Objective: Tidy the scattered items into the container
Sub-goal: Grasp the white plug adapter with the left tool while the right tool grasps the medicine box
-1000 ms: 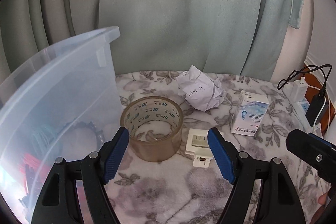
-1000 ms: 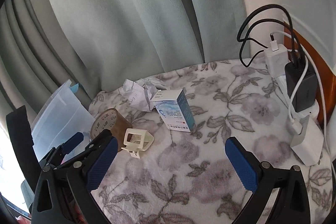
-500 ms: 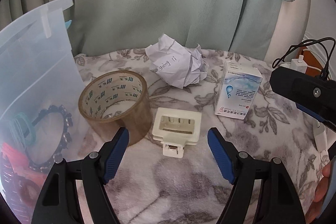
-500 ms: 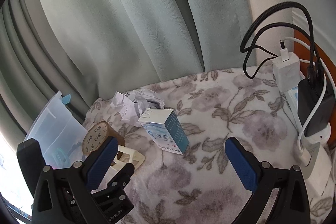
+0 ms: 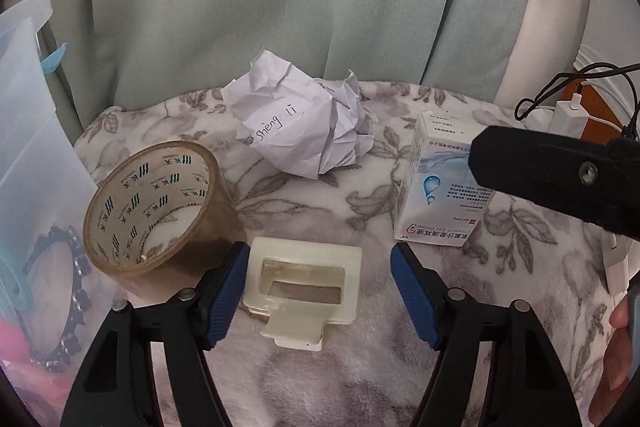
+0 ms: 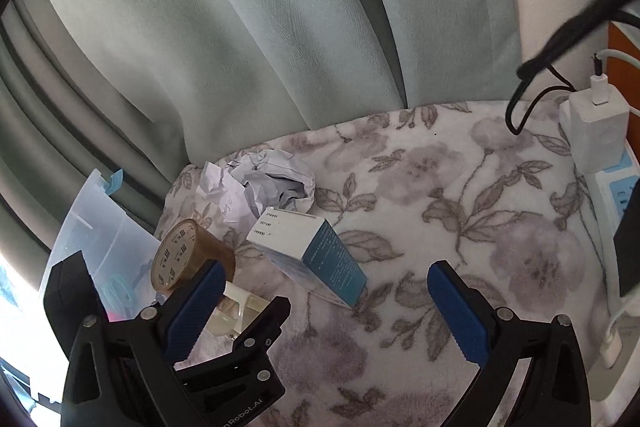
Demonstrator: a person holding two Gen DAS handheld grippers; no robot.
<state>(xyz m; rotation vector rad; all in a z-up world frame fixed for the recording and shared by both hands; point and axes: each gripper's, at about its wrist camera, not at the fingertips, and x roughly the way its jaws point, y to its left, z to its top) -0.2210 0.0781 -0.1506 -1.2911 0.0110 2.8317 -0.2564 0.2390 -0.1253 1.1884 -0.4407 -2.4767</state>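
Backdrop: pale green curtains [image 5: 280, 7] hang behind a surface covered by a grey floral fleece cloth [image 5: 304, 199]
Container: clear plastic bin [image 5: 28, 163] at the far left of the cloth, tilted; a black spiky ring and some red and teal bits show through its wall
Tape: brown packing tape roll [image 5: 154, 211] lies tipped on its side just beside the bin, its open core facing the left camera
Clip: cream plastic clip [image 5: 304, 279] flat on the cloth, just right of the tape
Paper: crumpled white paper ball [image 5: 304, 131] with handwriting, behind the tape and clip, near the curtain
Box: small white and blue medicine box [image 5: 436, 195] standing to the right of the paper; in the right wrist view it leans [image 6: 316, 251]
Left tongs: left gripper [image 5: 316, 283] released, blue pads spread on either side of the clip, not visibly pressing it
Right tongs: right gripper [image 6: 328, 311] released, wide apart, empty, low over the cloth in front of the box
Edge: white chargers [image 6: 596, 131] and black cables on a power strip at the right
Person: part of a hand [image 5: 616, 359] at the lower right edge of the left view
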